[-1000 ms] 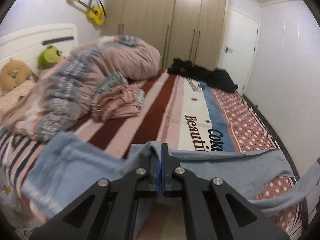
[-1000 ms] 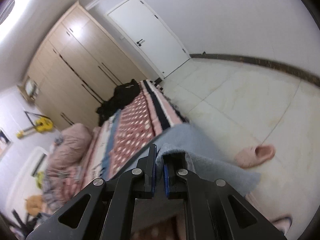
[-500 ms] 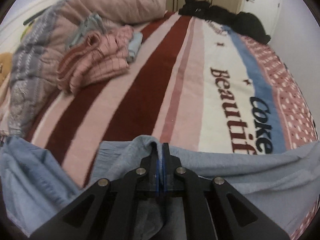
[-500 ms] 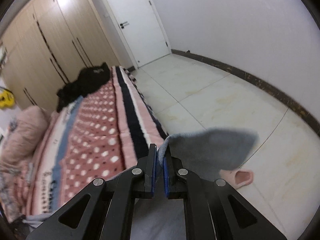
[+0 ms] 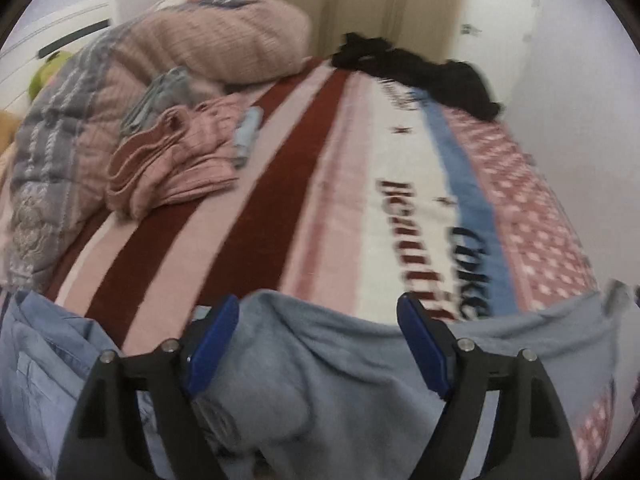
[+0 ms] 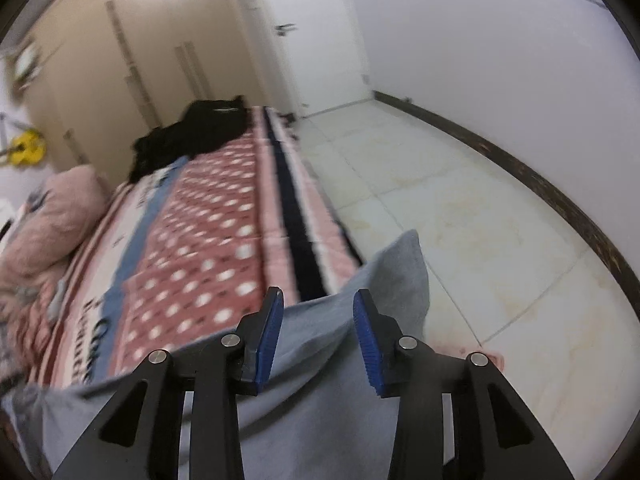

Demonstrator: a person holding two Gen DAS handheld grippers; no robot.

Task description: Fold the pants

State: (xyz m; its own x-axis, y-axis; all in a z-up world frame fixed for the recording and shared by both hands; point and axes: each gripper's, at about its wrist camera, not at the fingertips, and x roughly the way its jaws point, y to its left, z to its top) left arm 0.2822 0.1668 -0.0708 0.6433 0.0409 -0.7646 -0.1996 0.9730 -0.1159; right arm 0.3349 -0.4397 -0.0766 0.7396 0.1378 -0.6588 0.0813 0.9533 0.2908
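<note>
Comparing with earlier: half a second ago both claws were clamped on a pinch of the grey-blue cloth; the jaws of both have just been opening, and the pinch has dropped out.
Left claw [image 5: 318, 342]: stands wide; the pants [image 5: 320, 364] lie loose between its blue pads [image 5: 210, 344], which do not press on them.
Right claw [image 6: 318, 334]: stands partly open, narrower than the left one; the cloth passes between the pads without being squeezed.
Place of the pants: along the near edge of the bed [image 5: 280, 200], on the striped blanket [image 5: 352, 216]; before, the cloth was lifted and hanging from the claws.
Long axis: the pants [image 6: 320, 412] run across the bed, parallel to its near edge, from the left side to the right side.
Right end: one corner of the cloth goes past the right edge of the bed and stands over the tiled floor [image 6: 460, 208].
Left end: a paler blue cloth [image 5: 44, 364] lies there; I cannot tell if it belongs to the pants.
Hidden or unclear: the lower part of the pants is covered by the black arms of both claws and cut by the picture edge, so waist and leg ends are not to be told apart; both views are blurred.
Further on the bed: pink folded clothes [image 5: 168, 164] near the left edge, a black garment [image 5: 420, 72] at the far end.
</note>
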